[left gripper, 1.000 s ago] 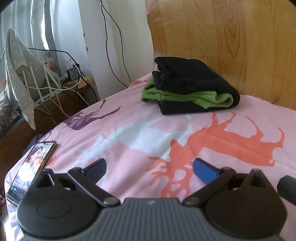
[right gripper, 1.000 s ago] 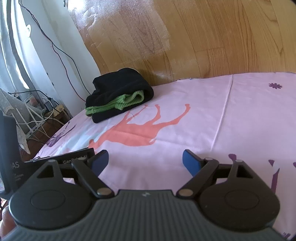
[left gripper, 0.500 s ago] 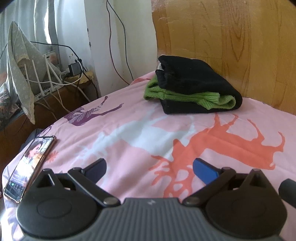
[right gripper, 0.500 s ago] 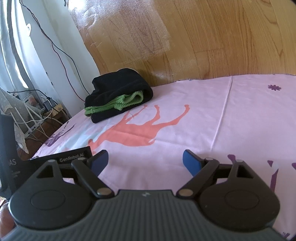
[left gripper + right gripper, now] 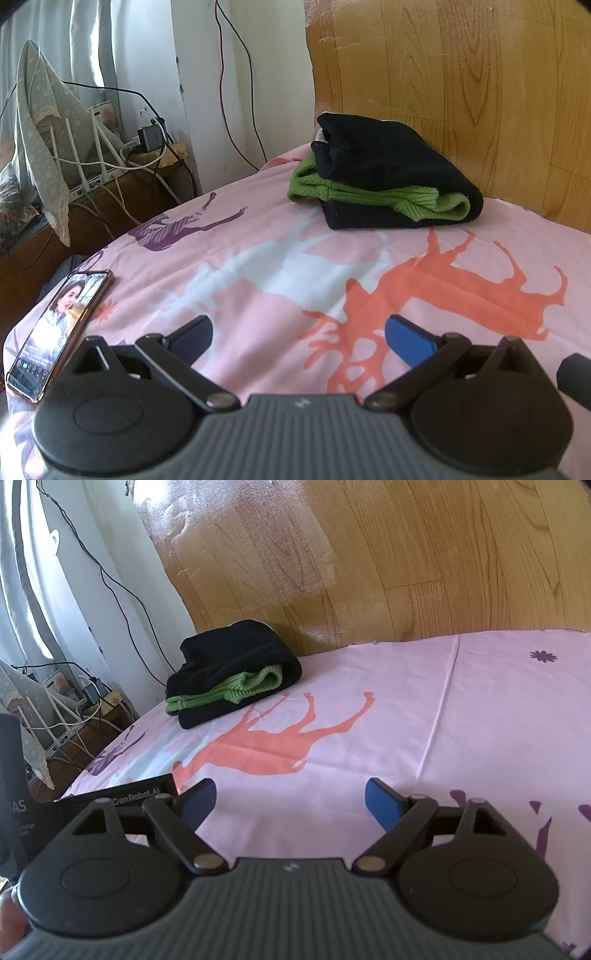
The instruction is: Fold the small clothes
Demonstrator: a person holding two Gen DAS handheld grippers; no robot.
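A folded stack of black cloth (image 5: 384,162) with a green knit garment (image 5: 417,197) between its layers lies at the far side of the pink bed sheet (image 5: 280,273), against the wooden headboard. It also shows in the right wrist view (image 5: 232,661). My left gripper (image 5: 298,334) is open and empty, low over the sheet, well short of the stack. My right gripper (image 5: 290,801) is open and empty, low over the sheet to the right of the left one.
A phone (image 5: 61,325) with a lit screen lies at the sheet's left edge. A wooden headboard (image 5: 461,74) stands behind the stack. A side shelf with cables and a router (image 5: 99,162) is at the left. The left gripper's body (image 5: 122,797) shows in the right wrist view.
The left gripper has shifted slightly, so the stack and phone sit a little to the right in its view. The right gripper has barely moved. Both stay open.
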